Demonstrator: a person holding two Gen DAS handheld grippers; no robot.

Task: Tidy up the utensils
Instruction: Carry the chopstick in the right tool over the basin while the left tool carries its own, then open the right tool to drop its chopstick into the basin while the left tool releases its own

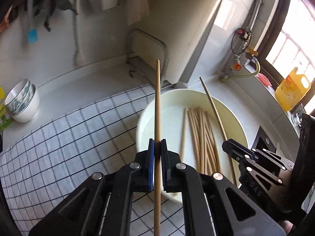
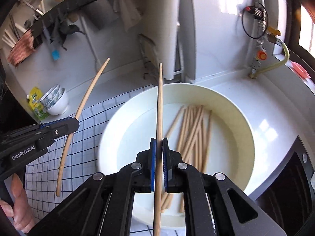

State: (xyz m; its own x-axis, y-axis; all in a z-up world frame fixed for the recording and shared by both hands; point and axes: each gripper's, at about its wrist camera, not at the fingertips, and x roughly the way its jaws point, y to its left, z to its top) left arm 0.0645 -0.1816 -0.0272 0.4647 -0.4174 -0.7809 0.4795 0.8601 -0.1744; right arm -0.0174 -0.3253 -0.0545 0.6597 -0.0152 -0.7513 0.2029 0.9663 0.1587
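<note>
Above the white basin [image 1: 232, 106] on the counter, my left tongs [image 1: 157, 145] are clamped on one wooden chopstick [image 1: 157, 102], held nearly upright between the blue pads. My right tongs [image 2: 159, 144] are clamped on a second chopstick [image 2: 159, 102] the same way. The remaining chopsticks [image 2: 194, 129] lie loose in the basin's bottom, beside a checked cloth [image 1: 65, 137] and stacked bowls [image 1: 23, 104].

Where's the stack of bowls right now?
The stacked bowls sit at the far left of the left wrist view, on the white counter beside the checked cloth.
</note>
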